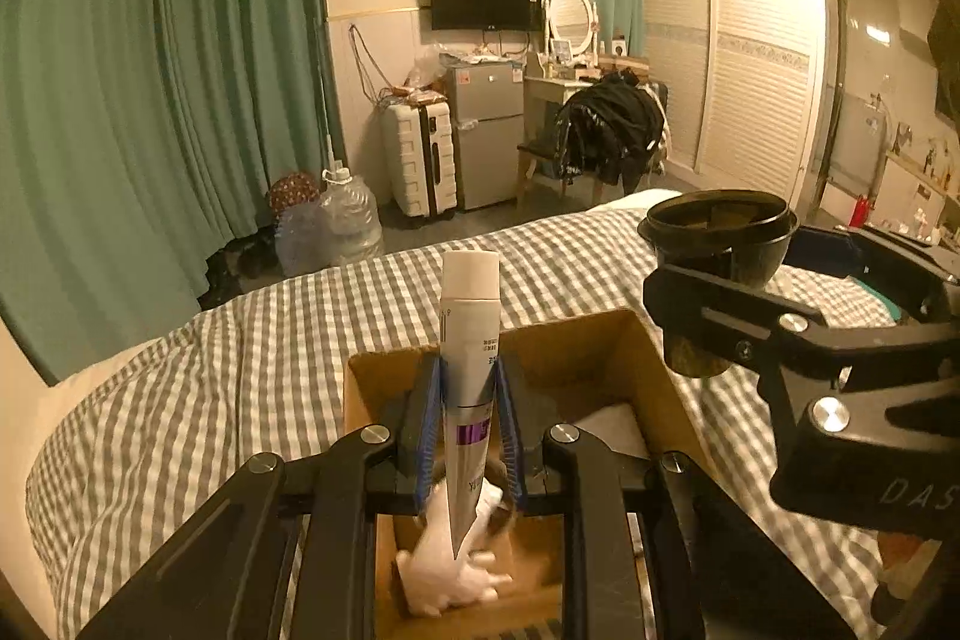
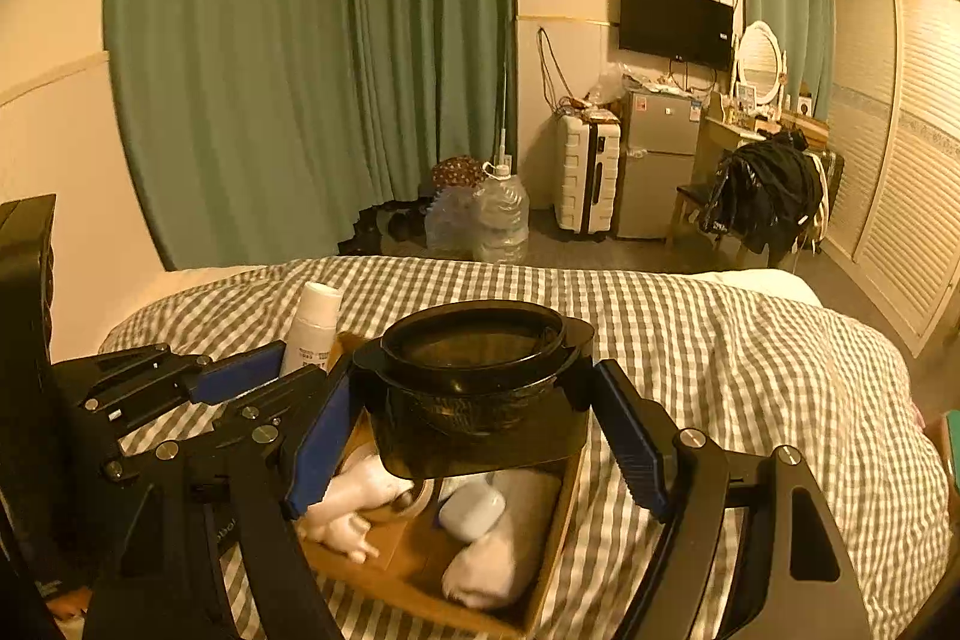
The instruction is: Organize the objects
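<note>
**Tube and black pot held over the cardboard box on the bed**

In the left wrist view, the left gripper [image 1: 469, 415] is closing its blue pads on a white tube [image 1: 471, 340] with a purple band. The tube is standing almost upright, cap up, and its flat end is pointing down into the cardboard box [image 1: 606, 358]. The box is lying on the checked bed cover [image 1: 240, 370]. Under the tube, inside the box, a white soft toy [image 1: 450, 574] is lying. At the right, the right gripper [image 1: 720, 292] is holding a black pot [image 1: 720, 232] above the box's far right corner.

In the right wrist view, the right gripper [image 2: 480, 424] is clamping the black pot [image 2: 474, 376] between its blue pads, just above the box [image 2: 558, 538]. Inside the box, a pale toy [image 2: 354, 514], a small white case [image 2: 471, 511] and a white rolled cloth [image 2: 510, 550] are lying side by side. At the left, the left gripper [image 2: 288, 370] is gripping the white tube [image 2: 312, 328] beside the pot.
</note>
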